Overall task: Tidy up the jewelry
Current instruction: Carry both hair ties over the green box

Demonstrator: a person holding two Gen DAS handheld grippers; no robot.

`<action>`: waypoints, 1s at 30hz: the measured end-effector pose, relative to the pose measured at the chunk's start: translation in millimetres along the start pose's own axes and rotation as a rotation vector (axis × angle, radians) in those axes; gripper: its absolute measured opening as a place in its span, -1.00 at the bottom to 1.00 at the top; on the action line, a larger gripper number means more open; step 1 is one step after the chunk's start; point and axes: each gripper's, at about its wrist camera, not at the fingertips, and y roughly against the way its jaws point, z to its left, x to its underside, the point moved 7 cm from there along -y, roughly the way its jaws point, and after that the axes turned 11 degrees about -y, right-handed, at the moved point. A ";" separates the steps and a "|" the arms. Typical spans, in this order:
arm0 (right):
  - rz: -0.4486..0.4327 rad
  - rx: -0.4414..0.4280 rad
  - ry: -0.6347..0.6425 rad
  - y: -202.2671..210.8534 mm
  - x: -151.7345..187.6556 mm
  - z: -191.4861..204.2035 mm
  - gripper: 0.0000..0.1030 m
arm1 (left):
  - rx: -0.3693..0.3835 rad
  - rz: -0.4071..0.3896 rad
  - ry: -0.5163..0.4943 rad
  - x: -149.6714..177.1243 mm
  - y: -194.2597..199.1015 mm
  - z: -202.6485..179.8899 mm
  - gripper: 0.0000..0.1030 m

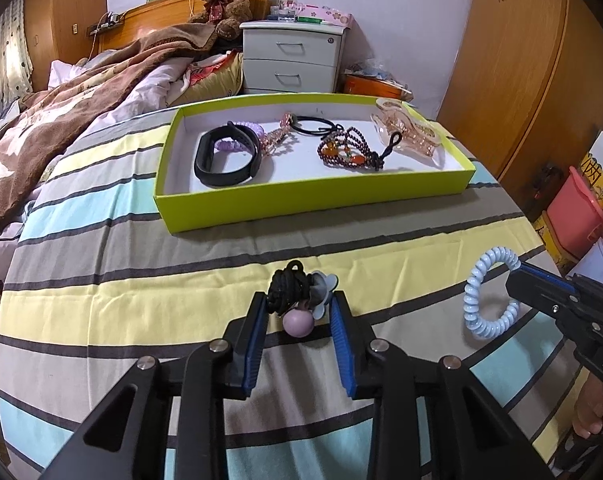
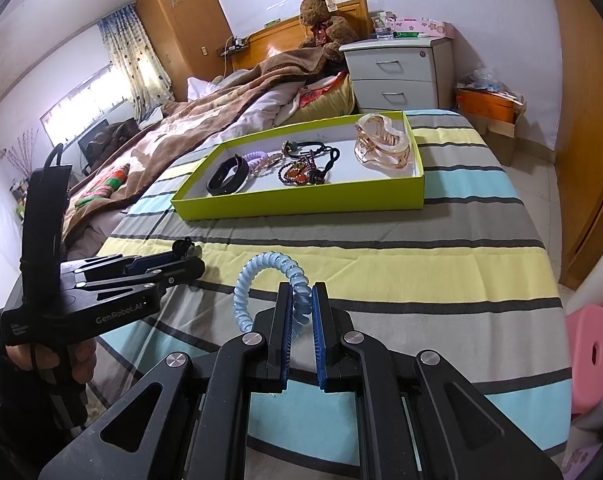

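Gripping a black hair tie with a purple ball (image 1: 291, 304), the left gripper (image 1: 299, 302) has its fingers (image 1: 257, 320) pinched on both sides of it, just above the striped bed sheet (image 1: 141, 272), nearer than the green tray (image 1: 313, 200). Right gripper (image 2: 301, 300) fingers (image 2: 284, 312) pinch the blue spiral hair tie (image 2: 261, 280), also nearer than the tray, lifted off the sheet.

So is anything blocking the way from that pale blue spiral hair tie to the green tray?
Nothing visible. The pale blue spiral hair tie is clamped in the right hand-held gripper, and only bare striped bedsheet lies between it and the lime-green cardboard tray, whose near-right floor looks free.
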 end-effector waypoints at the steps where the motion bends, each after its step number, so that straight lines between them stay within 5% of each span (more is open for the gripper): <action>1: 0.000 0.000 0.002 0.1 -0.8 0.7 -0.81 | -0.002 -0.003 0.001 -0.8 1.5 0.5 -0.37; 17: -0.047 0.004 0.018 10.5 -24.3 14.5 -0.81 | -0.004 -0.053 0.001 -23.2 22.2 11.8 -0.37; 30: -0.076 0.044 0.019 1.6 -62.4 17.1 -0.81 | 0.018 -0.102 -0.001 -71.9 25.2 25.0 -0.37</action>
